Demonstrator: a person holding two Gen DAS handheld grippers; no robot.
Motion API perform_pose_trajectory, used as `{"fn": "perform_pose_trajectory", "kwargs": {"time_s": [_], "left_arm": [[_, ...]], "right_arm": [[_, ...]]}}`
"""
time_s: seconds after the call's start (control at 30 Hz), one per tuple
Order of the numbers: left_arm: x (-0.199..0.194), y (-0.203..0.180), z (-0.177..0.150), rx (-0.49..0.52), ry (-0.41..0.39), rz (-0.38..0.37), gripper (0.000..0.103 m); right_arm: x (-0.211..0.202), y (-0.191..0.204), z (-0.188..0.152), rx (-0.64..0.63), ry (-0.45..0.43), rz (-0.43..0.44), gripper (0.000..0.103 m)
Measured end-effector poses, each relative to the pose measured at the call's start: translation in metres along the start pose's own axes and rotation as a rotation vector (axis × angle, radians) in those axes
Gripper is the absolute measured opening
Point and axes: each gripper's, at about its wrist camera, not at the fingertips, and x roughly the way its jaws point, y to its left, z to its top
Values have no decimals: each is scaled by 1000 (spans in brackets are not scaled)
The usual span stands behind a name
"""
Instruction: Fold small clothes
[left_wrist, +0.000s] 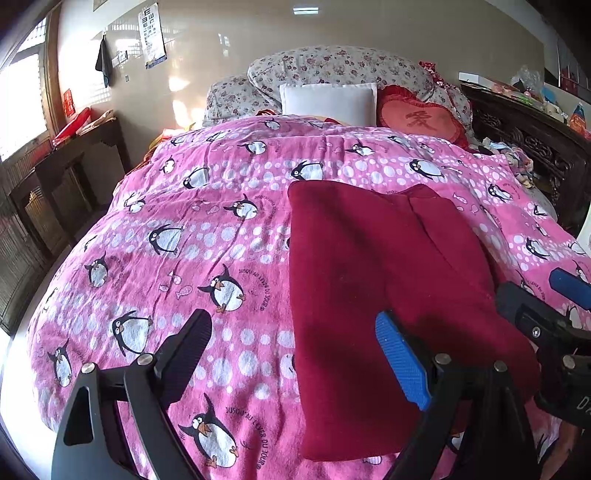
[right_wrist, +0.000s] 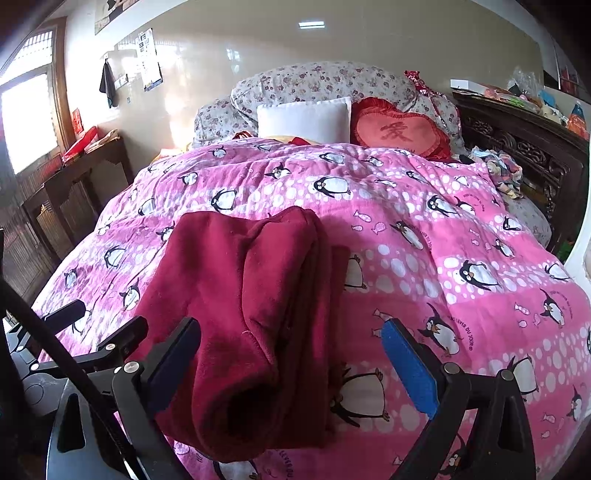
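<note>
Dark red fleece, the folded garment (left_wrist: 373, 280) lies flat on a pink penguin-print quilt (left_wrist: 221, 229) that covers the bed, a little toward its near edge. Both tongs hover just above the near end of it with their jaws wide apart and clamped on nothing: the left tongs (left_wrist: 295, 354) straddle its left edge, the right tongs (right_wrist: 291, 358) its right side. Farther back sit a white pillow (left_wrist: 328, 101) and a red heart cushion (left_wrist: 421, 120).
</note>
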Motion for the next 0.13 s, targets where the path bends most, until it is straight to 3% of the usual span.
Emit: {"fn": "perform_pose_trajectory", "kwargs": {"time_s": [0.13], "left_arm": [[0,-1,2,1,6,-1,90]], "right_arm": [[1,-2,-1,3,2,4,100]]}}
